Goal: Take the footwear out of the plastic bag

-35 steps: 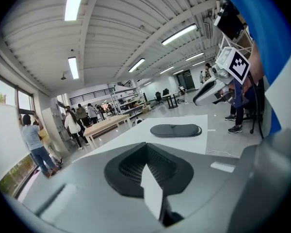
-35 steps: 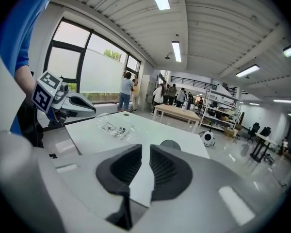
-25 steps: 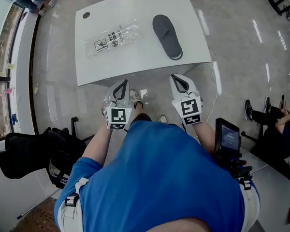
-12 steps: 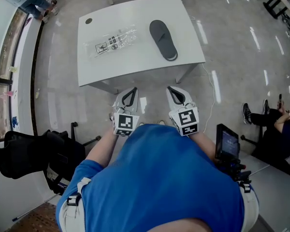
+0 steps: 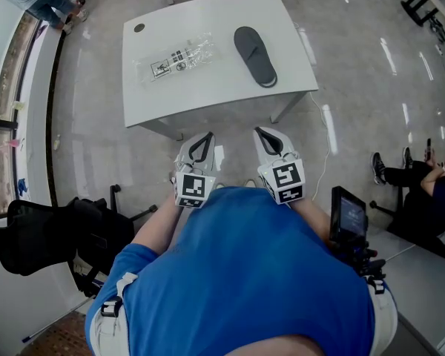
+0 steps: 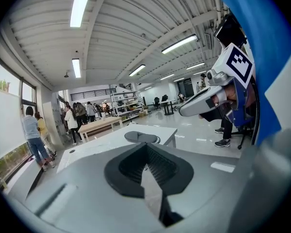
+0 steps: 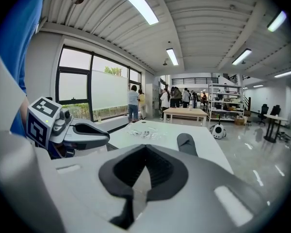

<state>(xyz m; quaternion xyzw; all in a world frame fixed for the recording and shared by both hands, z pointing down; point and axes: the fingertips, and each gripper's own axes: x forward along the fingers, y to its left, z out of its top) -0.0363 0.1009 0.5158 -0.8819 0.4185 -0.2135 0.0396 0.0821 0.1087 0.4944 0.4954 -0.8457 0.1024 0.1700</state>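
- We look down on a glossy grey floor [image 5: 356, 73] that fills most of the head view
- Our blue shirt [image 5: 245, 273] takes up the lower middle, and both arms reach forward from it
- A white table [image 5: 208, 87] stands ahead of us; both task things lie on it
- A black chair [image 5: 52, 236] sits at the lower left, and a small screen on a stand [image 5: 348, 213] at the right
- The left gripper [image 5: 206, 136] and the right gripper [image 5: 259, 130] are held side by side over the floor, short of the table's near edge and touching nothing on it
- In the left gripper view the left gripper [image 6: 146, 147] has its tongs pressed together with nothing between them, and the right gripper [image 6: 203, 98] shows off to the side
- In the right gripper view the right gripper [image 7: 144, 148] is likewise closed tight and empty
- The dark grey slipper [image 5: 255, 46] lies outside the bag on the right part of the tabletop, with bare table around it; it also shows in the left gripper view [image 6: 141, 138] and the right gripper view [image 7: 186, 143]
- The clear plastic bag [image 5: 174, 58] lies flat on the left part of the table, apart from the slipper, with black print on it
- A marker cube [image 5: 193, 188] sits on the left gripper and another marker cube [image 5: 282, 181] on the right
- A small dark round hole [image 5: 139, 28] marks the table's far left corner
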